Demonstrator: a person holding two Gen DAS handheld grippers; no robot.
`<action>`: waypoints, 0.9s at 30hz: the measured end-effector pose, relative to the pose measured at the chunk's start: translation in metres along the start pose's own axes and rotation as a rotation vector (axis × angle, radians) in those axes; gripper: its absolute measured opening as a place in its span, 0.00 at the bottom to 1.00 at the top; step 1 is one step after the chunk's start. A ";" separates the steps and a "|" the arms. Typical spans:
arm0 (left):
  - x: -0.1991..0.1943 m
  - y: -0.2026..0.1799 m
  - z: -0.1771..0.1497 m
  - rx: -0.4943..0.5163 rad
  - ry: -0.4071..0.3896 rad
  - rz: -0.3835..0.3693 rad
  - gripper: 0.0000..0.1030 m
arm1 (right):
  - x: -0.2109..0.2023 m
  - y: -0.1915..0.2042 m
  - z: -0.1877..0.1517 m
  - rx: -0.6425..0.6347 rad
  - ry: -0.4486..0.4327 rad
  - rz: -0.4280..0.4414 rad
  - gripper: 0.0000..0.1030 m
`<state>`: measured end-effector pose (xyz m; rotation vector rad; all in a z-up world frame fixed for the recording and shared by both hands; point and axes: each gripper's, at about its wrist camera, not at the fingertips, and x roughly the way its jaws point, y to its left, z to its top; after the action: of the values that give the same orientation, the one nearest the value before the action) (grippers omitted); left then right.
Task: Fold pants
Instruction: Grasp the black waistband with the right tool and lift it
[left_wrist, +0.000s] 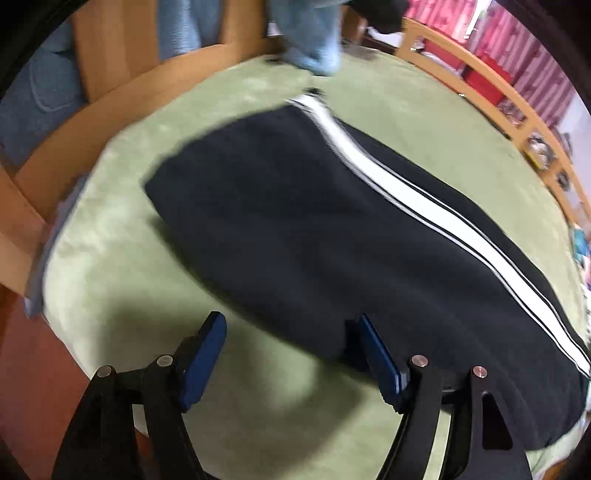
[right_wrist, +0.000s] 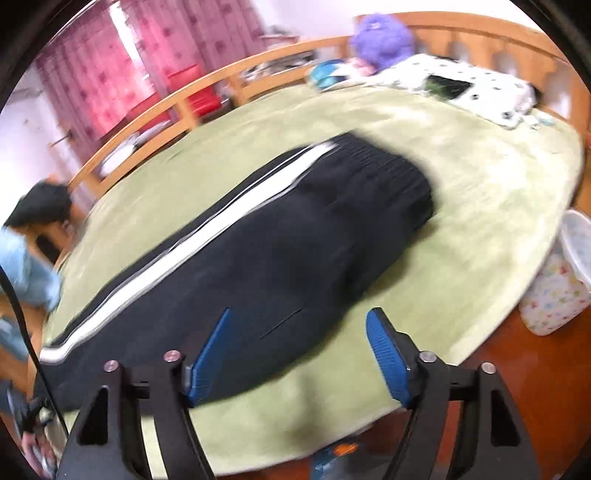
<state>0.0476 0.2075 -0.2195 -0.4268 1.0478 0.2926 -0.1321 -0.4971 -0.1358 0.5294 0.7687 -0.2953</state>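
A: Both fisheye views look evenly lit, fairly bright, and smeared by motion blur.

B: Yes. The edges of the dark navy track pants with a white side stripe are soft, and the pale green fleece blanket loses its texture.

A: Soft shadows fall on the blanket near the blue-padded fingers.

B: The wooden bed rail bows strongly, and black vignette fills the corners.

A: The pink patterned curtains glow, backlit and slightly washed out.
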 end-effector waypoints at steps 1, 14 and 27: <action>-0.001 -0.005 -0.004 -0.003 0.004 -0.012 0.70 | 0.004 -0.011 0.014 0.021 0.001 -0.008 0.73; -0.011 -0.068 -0.033 -0.032 -0.009 -0.029 0.70 | 0.154 -0.079 0.071 0.320 0.108 0.145 0.92; -0.022 -0.078 -0.043 -0.063 -0.068 -0.056 0.70 | 0.126 -0.083 0.127 0.098 -0.019 0.149 0.38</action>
<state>0.0371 0.1180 -0.2032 -0.4989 0.9603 0.2889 -0.0079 -0.6437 -0.1799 0.6717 0.6947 -0.1996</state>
